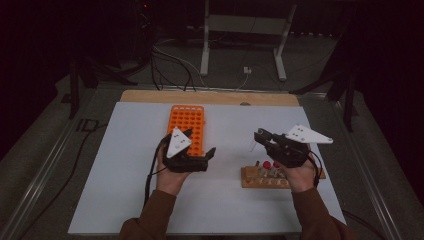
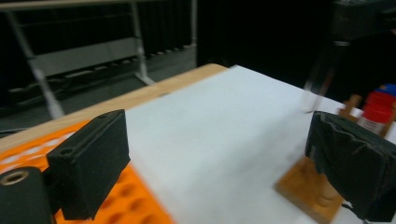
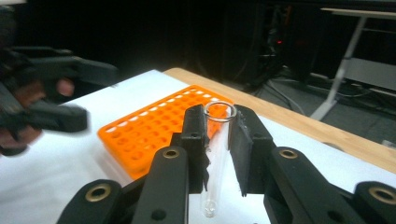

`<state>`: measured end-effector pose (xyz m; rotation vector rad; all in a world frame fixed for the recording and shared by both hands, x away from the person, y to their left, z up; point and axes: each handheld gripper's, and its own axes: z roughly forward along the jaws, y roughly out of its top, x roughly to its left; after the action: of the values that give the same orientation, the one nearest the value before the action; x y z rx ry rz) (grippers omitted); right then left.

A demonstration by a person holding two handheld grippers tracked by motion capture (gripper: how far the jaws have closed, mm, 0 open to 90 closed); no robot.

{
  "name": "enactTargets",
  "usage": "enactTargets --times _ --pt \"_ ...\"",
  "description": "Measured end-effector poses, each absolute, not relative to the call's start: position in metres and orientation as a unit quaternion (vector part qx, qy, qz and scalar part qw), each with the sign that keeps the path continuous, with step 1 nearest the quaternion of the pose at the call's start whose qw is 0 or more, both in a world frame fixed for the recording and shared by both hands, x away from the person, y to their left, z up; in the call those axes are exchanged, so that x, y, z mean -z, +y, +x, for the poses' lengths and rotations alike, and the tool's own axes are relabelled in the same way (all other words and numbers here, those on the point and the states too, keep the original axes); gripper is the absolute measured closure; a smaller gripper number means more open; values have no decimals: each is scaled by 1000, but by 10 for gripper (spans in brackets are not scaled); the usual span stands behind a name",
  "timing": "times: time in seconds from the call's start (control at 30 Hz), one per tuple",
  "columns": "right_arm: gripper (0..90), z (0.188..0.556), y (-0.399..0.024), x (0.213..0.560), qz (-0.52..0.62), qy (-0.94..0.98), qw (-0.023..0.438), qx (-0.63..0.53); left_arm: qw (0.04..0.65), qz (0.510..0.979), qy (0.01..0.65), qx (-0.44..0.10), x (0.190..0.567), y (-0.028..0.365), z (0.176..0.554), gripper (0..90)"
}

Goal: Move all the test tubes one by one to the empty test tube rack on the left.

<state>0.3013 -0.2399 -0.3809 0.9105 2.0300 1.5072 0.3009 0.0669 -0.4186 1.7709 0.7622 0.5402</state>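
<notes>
Fingers of the left gripper point(image 1: 200, 145) stand wide apart with nothing between them, hovering beside the orange rack point(image 1: 187, 129) at the counter's point(image 1: 130, 165) left middle. To the right, the right gripper point(image 1: 261, 136) has its fingers point(image 3: 245, 140) clamped on a clear glass tube point(image 3: 215, 158), open rim up, held above the white counter between the rack and the wooden stand point(image 1: 265, 179) of red-capped tubes point(image 1: 267, 165) near the right hand. The grip looks narrow and glass is slick: a quick swing toward the rack could let the tube slide down or tilt, missing its hole, or it could knock the rack's edge and crack.
</notes>
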Motion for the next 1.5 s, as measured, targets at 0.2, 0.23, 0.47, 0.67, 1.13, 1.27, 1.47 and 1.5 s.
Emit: enactTargets --times 0.2,0.23,0.47,0.67,1.13,1.27,1.47,1.5 --pt "763 302 -216 385 317 750 208 -543 541 759 299 -207 422 36 301 104" --pt "763 302 -213 385 316 750 204 -544 543 760 294 -202 423 32 301 141" --pt "763 301 -198 389 306 758 192 -543 544 774 262 -192 423 15 299 424" --pt "763 300 -194 391 304 761 182 -544 548 777 253 -177 422 14 301 643" --pt "555 298 -198 394 295 758 163 -559 536 788 248 -174 425 14 307 761" --pt "346 297 -207 392 302 756 186 -549 536 784 257 -180 424 21 311 762" --pt "169 294 -226 398 338 752 211 -525 538 777 262 -194 425 33 315 759" --pt "156 292 -230 400 341 751 212 -524 537 777 265 -196 426 35 316 759"
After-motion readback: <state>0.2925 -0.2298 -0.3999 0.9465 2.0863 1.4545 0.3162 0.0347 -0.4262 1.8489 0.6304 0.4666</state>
